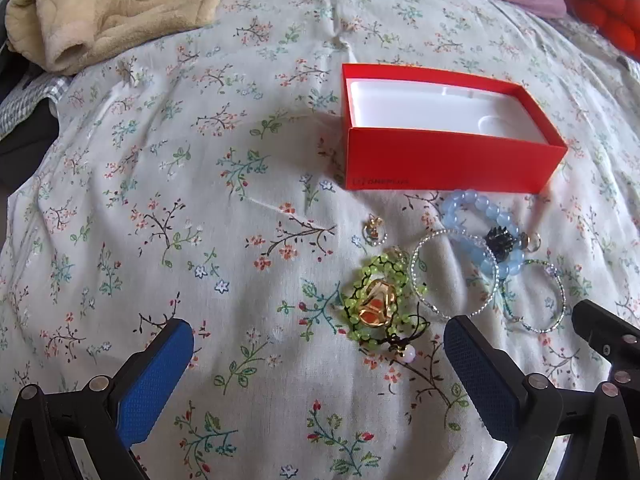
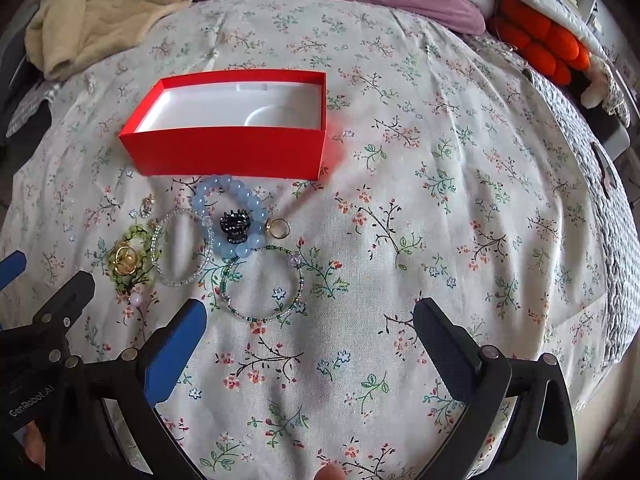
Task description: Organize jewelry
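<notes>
Bedspread (image 1: 200, 200): jewelry (image 1: 376, 300) beyond left claw (image 1: 318, 356)

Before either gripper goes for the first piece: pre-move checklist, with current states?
1. Red box open and empty: ok, white liner bare, no lid on it.
2. Left gripper open, holding nothing: ok.
3. Right gripper open, holding nothing: ok.
4. Pieces separated for a clean single pick: not ok. The black claw clip sits on the blue bead bracelet, which overlaps the clear bead bangle.
5. Green bead bracelet lined up with the left gripper: ok, it lies just ahead between the fingers, a gold piece on top.
6. Gold ring free of the blue beads: cannot tell, it lies right at their edge.
</notes>
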